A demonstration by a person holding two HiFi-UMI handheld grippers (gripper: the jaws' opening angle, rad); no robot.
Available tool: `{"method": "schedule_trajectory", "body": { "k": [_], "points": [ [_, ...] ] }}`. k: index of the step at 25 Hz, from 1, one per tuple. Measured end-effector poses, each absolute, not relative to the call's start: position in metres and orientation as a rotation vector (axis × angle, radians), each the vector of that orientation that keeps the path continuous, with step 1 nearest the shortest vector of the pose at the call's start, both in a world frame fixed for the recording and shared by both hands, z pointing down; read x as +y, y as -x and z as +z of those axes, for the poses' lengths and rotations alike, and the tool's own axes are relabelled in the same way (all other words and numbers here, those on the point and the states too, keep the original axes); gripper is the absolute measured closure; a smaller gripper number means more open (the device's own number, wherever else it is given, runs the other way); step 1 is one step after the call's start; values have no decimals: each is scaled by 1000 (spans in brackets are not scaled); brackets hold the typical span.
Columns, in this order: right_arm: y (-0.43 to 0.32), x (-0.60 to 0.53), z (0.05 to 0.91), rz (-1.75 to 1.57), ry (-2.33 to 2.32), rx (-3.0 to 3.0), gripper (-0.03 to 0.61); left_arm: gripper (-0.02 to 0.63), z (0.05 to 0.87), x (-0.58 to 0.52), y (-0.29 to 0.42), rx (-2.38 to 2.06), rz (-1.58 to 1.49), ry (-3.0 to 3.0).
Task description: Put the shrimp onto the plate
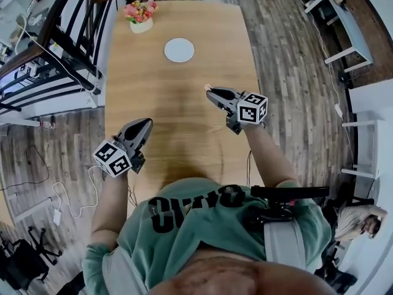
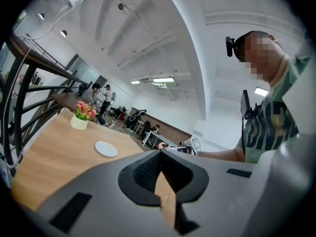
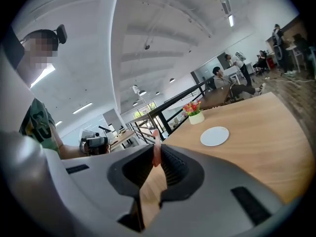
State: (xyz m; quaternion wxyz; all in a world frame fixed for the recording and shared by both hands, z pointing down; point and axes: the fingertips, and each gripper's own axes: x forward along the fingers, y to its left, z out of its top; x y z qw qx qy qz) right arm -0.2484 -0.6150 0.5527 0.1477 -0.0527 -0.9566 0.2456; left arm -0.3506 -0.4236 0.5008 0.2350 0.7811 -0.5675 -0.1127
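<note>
A small pink shrimp [image 3: 156, 152] is pinched between the tips of my right gripper [image 3: 157, 157], which is shut on it; in the head view the shrimp [image 1: 208, 87] shows at the tip of the right gripper [image 1: 212, 92], held over the wooden table right of centre. The white round plate [image 1: 179, 50] lies empty farther up the table; the same plate [image 3: 215, 136] sits ahead and right in the right gripper view, and the plate [image 2: 106, 148] also shows in the left gripper view. My left gripper [image 1: 146, 124] hovers at the table's near left, shut with nothing in it.
A white pot of pink flowers [image 1: 140, 14] stands at the table's far left corner. A black railing [image 1: 73, 42] runs along the table's left side. White desks [image 1: 344, 23] stand on the floor to the right.
</note>
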Motion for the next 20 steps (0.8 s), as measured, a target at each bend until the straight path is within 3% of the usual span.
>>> {"method": "schedule_trajectory", "body": {
  "k": [20],
  "points": [
    [390, -725, 650, 522, 189, -2663, 529, 620, 628, -538, 443, -1548, -315, -2035]
  ]
}}
